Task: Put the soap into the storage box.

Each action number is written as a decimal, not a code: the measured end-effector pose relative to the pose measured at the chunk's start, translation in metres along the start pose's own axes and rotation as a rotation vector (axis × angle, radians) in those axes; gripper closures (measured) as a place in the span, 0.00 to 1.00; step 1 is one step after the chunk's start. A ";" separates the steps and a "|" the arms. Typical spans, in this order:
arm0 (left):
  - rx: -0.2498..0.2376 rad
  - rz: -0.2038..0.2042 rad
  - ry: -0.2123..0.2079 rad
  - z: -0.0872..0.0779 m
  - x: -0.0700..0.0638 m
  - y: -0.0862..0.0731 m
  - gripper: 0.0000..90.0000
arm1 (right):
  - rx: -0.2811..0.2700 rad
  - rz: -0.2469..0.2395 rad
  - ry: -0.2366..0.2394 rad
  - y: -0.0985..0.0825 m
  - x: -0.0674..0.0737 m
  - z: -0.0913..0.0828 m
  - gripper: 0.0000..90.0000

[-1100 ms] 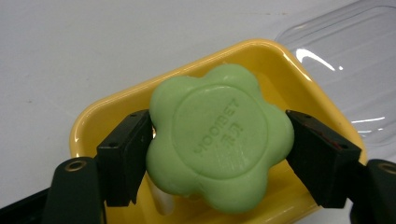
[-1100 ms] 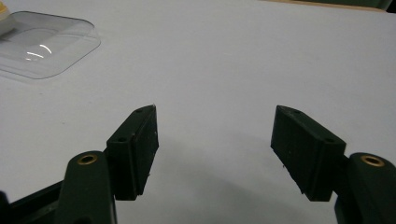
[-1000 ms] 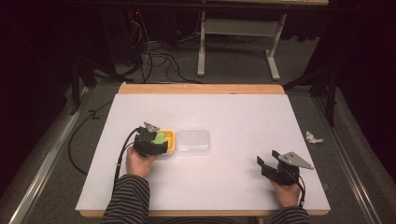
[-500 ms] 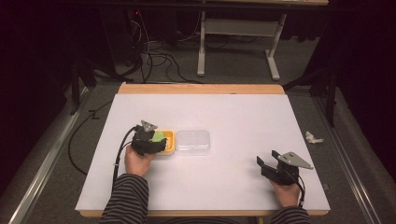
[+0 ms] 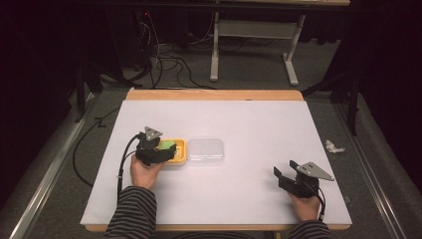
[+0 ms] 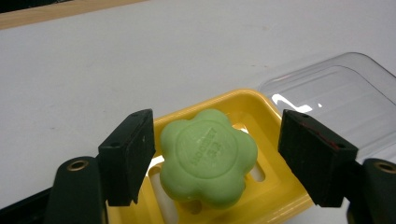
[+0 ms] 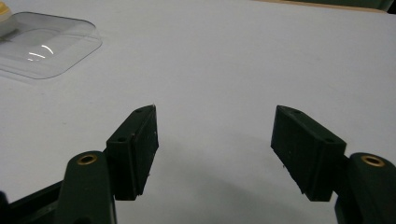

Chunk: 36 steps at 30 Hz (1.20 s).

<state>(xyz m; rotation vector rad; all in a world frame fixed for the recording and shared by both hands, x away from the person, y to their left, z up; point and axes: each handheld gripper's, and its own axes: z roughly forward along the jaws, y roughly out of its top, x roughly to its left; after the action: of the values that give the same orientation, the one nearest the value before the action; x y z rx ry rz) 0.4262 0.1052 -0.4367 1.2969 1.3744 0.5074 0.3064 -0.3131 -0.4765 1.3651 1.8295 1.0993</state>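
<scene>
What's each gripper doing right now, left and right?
Left gripper: jaws just opening, pads clear of the green soap lying in the yellow dish.
Right gripper: open, holding nothing.

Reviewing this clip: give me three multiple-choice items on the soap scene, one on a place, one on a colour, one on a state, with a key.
1. Where does the green soap lie?
A. In the yellow dish
B. On the clear lid
C. On the bare table

2. What colour is the dish?
A. Blue
B. Yellow
C. Red

3. How do the left gripper jaws stand?
A. Clamped on the lid
B. Pressed on the soap
C. Open, soap between them

Key: 1 A, the soap rests inside the dish; 2 B, its rim is yellow; 3 C, gaps show on both sides of the soap; the jaws have just been opening.
</scene>
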 end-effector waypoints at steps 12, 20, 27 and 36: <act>-0.033 -0.025 -0.029 -0.017 -0.003 0.011 0.27 | -0.003 -0.002 0.005 0.000 0.000 0.000 0.36; -0.050 -0.021 -0.047 -0.029 -0.003 0.013 0.28 | -0.003 0.004 0.005 0.000 0.000 -0.001 0.36; -0.037 -0.023 -0.060 -0.040 -0.003 0.016 0.31 | 0.000 -0.004 0.009 0.000 0.000 0.000 0.37; -0.052 -0.020 -0.087 -0.050 -0.009 0.016 0.30 | 0.004 -0.003 0.014 0.000 -0.001 0.000 0.37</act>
<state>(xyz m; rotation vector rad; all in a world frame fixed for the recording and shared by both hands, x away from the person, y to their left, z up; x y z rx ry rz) 0.3858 0.1208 -0.4050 1.2478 1.2926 0.4646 0.3070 -0.3135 -0.4764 1.3595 1.8436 1.1066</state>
